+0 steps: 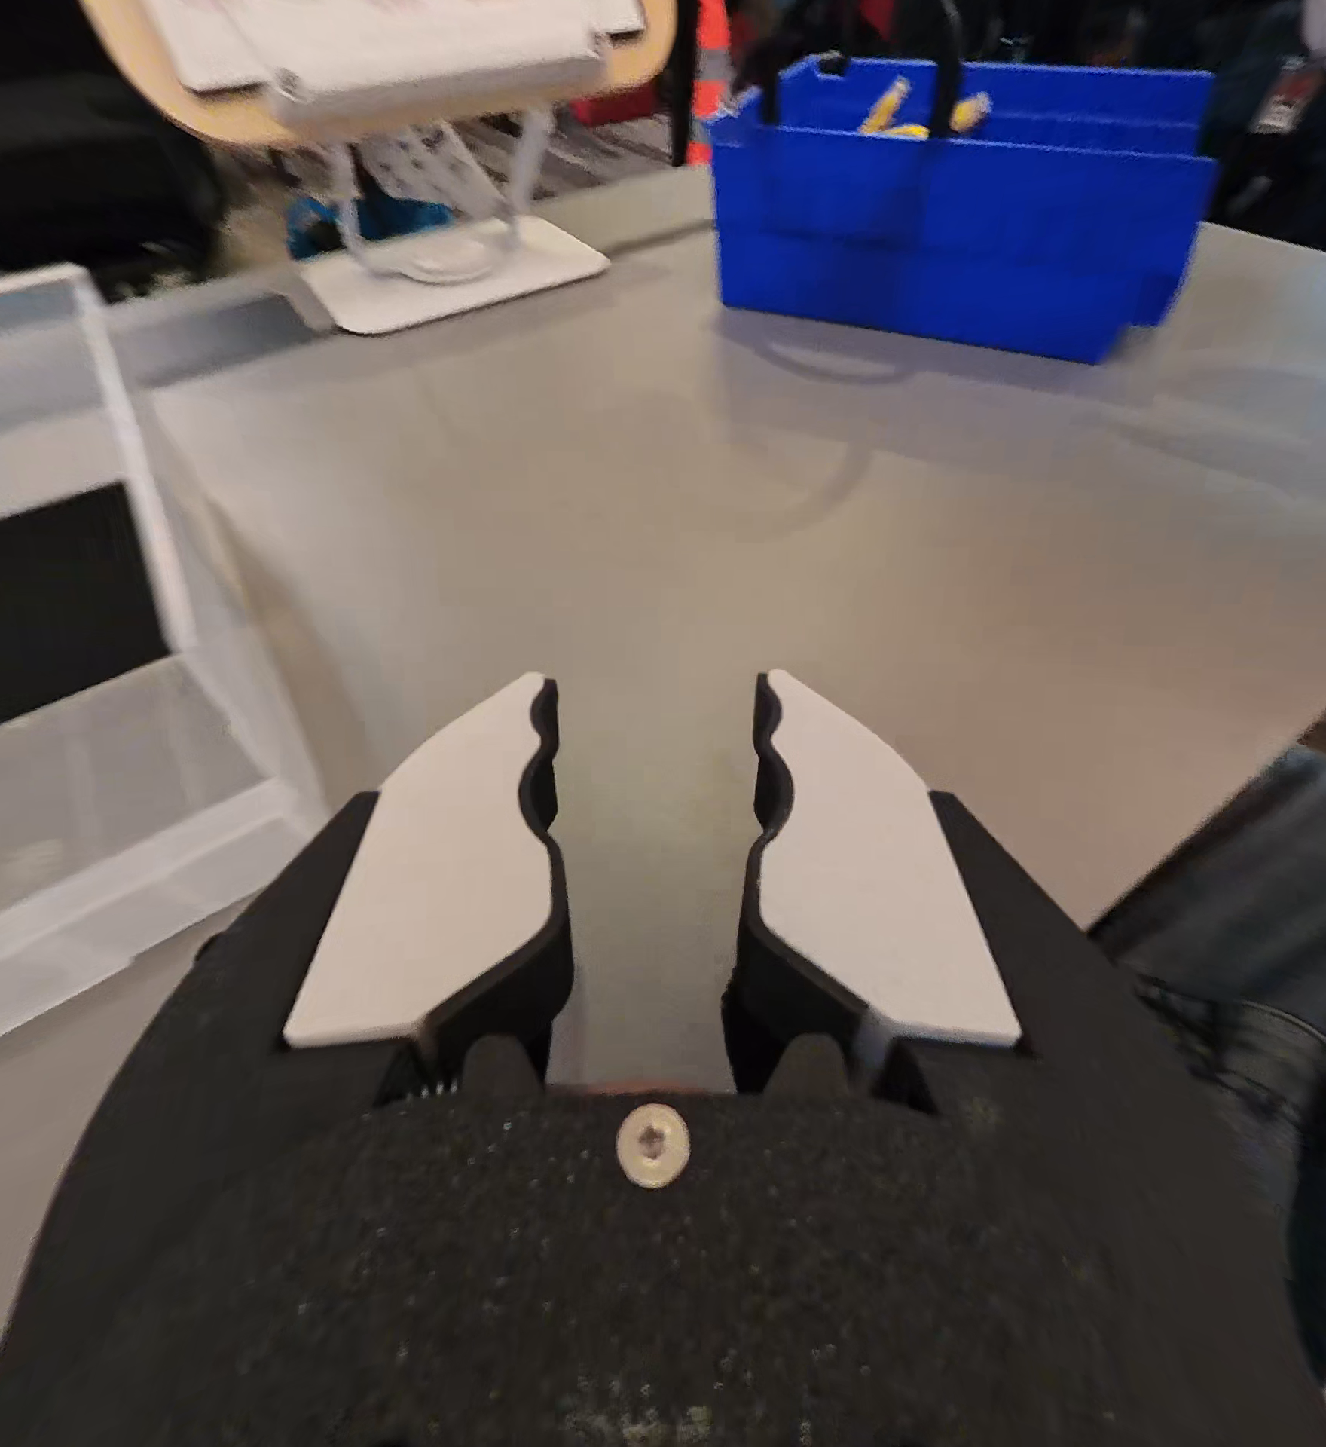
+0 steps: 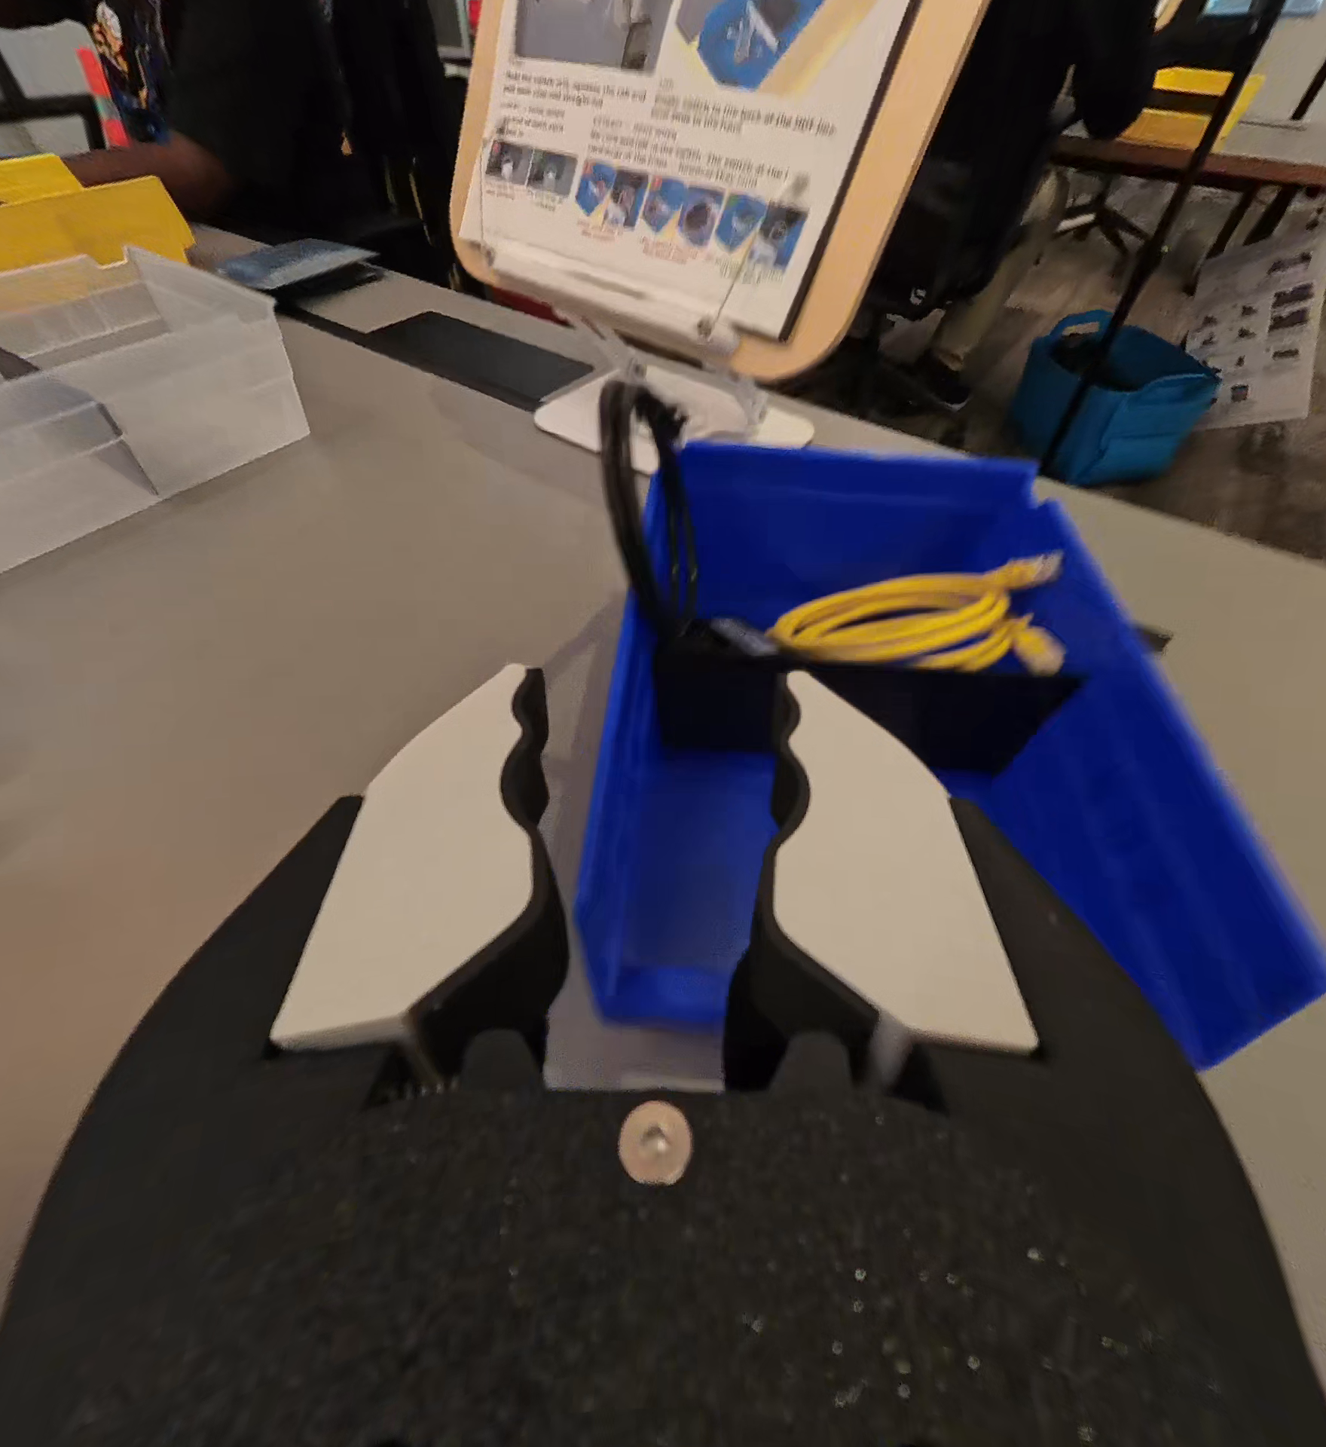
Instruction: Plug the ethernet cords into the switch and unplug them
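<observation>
Cords (image 2: 918,618), yellow and coiled, lie in the blue bin (image 2: 1114,783) behind a dark divider beside black cables (image 2: 644,509), so we judge fetching is at hand: our right gripper (image 2: 660,689), spread and bare above the bin, must reach in, while our left gripper (image 1: 656,689) hangs spread over the table (image 1: 644,470).

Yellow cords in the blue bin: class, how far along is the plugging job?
Done: nothing visible. The yellow cords lie coiled in the blue bin, unplugged. In hand: nothing; the left tool and right tool are open. Left: lifting cords, plugging, unplugging.
</observation>
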The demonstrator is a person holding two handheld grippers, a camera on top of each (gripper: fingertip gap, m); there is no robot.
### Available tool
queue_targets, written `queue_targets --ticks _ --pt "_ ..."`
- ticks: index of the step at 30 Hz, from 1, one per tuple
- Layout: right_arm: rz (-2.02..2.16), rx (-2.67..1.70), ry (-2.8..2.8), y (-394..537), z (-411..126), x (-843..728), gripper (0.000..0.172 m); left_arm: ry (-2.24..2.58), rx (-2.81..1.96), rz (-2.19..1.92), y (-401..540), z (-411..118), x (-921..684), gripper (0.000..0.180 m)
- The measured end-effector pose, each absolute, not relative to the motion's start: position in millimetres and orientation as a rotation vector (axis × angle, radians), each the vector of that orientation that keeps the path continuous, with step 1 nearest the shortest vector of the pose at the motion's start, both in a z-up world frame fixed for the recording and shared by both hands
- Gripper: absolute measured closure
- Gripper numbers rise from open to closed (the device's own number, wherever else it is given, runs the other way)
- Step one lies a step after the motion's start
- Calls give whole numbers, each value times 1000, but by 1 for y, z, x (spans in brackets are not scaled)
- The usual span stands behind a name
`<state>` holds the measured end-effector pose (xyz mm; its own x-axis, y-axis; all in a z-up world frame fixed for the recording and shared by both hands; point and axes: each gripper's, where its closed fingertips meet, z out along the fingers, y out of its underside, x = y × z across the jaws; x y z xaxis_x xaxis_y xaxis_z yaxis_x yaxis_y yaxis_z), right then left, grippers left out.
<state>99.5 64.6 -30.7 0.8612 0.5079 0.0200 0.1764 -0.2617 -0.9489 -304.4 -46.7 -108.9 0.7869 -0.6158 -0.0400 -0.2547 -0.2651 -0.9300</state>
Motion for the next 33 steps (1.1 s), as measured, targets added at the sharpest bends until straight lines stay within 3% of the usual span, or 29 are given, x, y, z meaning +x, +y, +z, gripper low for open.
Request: queue_targets --ticks 3,9,17,22,25,27,31,33 --pt "265 -1866 -496 34 -76 89 116 598 -1830 -324 -38 -103 -321 132" --pt "3 -1786 -440 23 -88 99 135 532 -1861 -402 -35 -104 -323 130" --pt "217 -1927 -393 24 -114 84 133 554 -1886 -414 -37 -111 -317 128" --pt "562 -1908 -511 20 -107 -5 120 569 -1921 -466 -36 -126 -294 122" --pt "540 -1865 -552 16 -84 -19 121 601 -1923 -540 -30 -127 -260 120" --pt "546 -1828 -472 11 -68 2 118 607 -1923 -677 -25 -118 -219 108" --pt "304 -1839 -138 13 -73 99 136 680 -1975 -765 9 -118 -130 103" --pt "226 -1887 -28 15 -94 131 135 678 -1990 -675 39 -125 -98 105"
